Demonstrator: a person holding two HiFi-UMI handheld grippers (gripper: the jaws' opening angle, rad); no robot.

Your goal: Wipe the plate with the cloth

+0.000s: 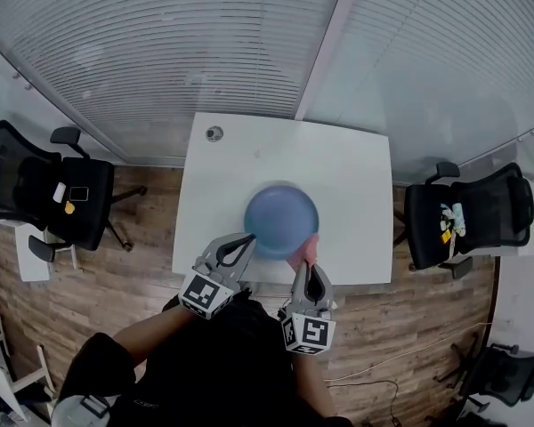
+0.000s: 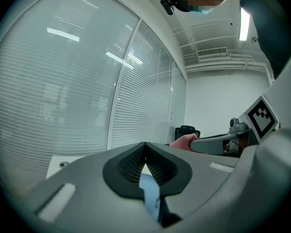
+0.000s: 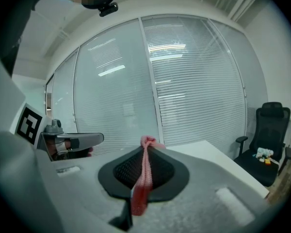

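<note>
In the head view a round blue plate (image 1: 281, 219) is over the near part of the white table (image 1: 338, 163). My left gripper (image 1: 248, 239) is at the plate's near left rim. In the left gripper view it (image 2: 145, 145) is shut on the blue plate (image 2: 148, 191), whose edge shows between the pads. My right gripper (image 1: 309, 265) sits at the plate's near right edge, shut on a pink cloth (image 1: 310, 249). In the right gripper view the pink cloth (image 3: 145, 171) is pinched into a thin fold between the jaws (image 3: 146, 148). Each gripper sees the other beside it.
A black office chair (image 1: 44, 194) stands left of the table and another (image 1: 467, 216) to its right, with small items on the seat. A cable grommet (image 1: 214, 133) is at the table's far left corner. Glass walls with blinds lie beyond the table.
</note>
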